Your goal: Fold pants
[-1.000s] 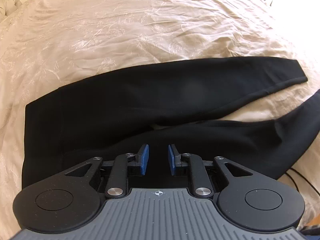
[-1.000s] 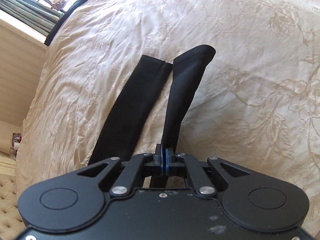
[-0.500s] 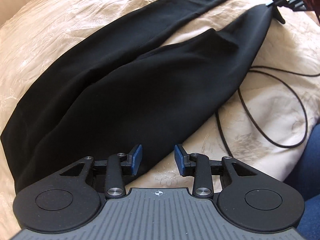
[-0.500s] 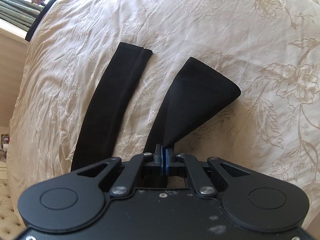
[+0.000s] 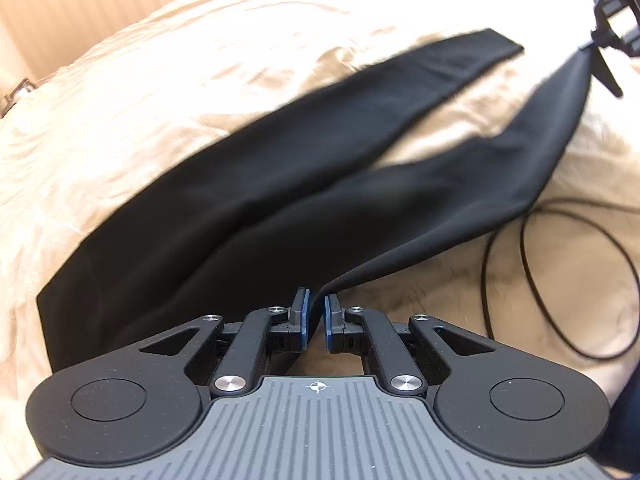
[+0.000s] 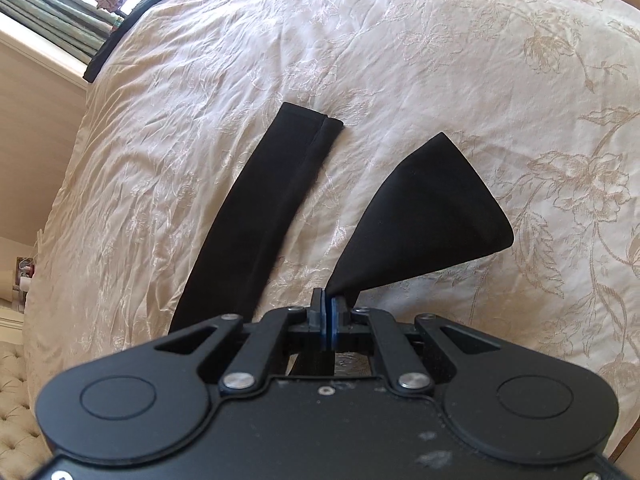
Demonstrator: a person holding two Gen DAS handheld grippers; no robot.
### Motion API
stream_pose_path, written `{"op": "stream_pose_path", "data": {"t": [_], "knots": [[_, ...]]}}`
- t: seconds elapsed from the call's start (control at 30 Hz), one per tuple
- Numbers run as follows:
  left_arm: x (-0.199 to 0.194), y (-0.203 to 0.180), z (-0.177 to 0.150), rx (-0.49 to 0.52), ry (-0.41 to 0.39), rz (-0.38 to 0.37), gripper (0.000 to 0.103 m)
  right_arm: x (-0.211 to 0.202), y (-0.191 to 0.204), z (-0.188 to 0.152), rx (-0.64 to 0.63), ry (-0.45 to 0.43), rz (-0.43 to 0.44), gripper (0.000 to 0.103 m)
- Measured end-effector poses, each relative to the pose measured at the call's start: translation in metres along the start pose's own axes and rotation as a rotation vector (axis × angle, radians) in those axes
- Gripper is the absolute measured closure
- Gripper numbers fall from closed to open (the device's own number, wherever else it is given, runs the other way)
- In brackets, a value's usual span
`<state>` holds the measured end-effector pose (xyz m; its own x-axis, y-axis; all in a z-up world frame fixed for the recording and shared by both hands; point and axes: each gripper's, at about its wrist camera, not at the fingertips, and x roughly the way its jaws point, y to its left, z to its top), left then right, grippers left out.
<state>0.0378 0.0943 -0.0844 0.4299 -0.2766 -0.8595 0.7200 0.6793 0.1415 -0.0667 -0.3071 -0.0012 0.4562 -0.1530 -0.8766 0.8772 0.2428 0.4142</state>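
Left tongs [image 5: 316, 322] nearly together, pinching pants [image 5: 240, 216] waist edge, near side of bed [image 5: 180, 92]. Right tongs [image 6: 327, 322] clamped on near leg hem, lifted. Step: leg-over-leg fold. Next: swing near leg across onto far leg.

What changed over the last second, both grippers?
The left gripper swung from above the middle of the pants to the near edge by the waist and has closed from open, with the lifted edge of the cloth running in between its pads. The right gripper stayed shut on the near leg's cuff and raised it, so the cuff fans wider. The far leg stays flat on the bedspread.
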Motion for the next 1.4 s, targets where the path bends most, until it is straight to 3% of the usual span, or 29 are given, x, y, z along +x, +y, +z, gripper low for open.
{"op": "stream_pose_path", "data": {"t": [0.13,0.3,0.67,0.97,1.2,1.27,1.4], "knots": [[-0.016,0.035,0.023,-0.087,-0.017,-0.014,0.096,-0.016,0.000,-0.002,-0.009,-0.018,0.030,0.098],[-0.006,0.061,0.046,-0.135,0.010,-0.012,0.096,-0.007,0.007,0.003,0.008,0.002,0.041,0.098],[0.077,0.092,0.109,-0.154,0.161,-0.001,0.096,0.081,0.062,0.047,0.010,0.066,0.009,0.098],[0.144,0.118,0.151,-0.148,0.225,0.017,0.095,0.148,0.101,0.074,-0.033,0.095,-0.037,0.098],[0.174,0.103,0.148,-0.081,0.292,0.016,0.095,0.177,0.114,0.090,-0.161,0.114,-0.055,0.096],[0.174,0.101,0.142,-0.079,0.294,0.017,0.095,0.183,0.116,0.094,-0.215,0.119,-0.024,0.087],[0.172,0.103,0.141,-0.103,0.288,0.013,0.095,0.159,0.101,0.109,-0.213,0.043,0.067,0.082]]}}
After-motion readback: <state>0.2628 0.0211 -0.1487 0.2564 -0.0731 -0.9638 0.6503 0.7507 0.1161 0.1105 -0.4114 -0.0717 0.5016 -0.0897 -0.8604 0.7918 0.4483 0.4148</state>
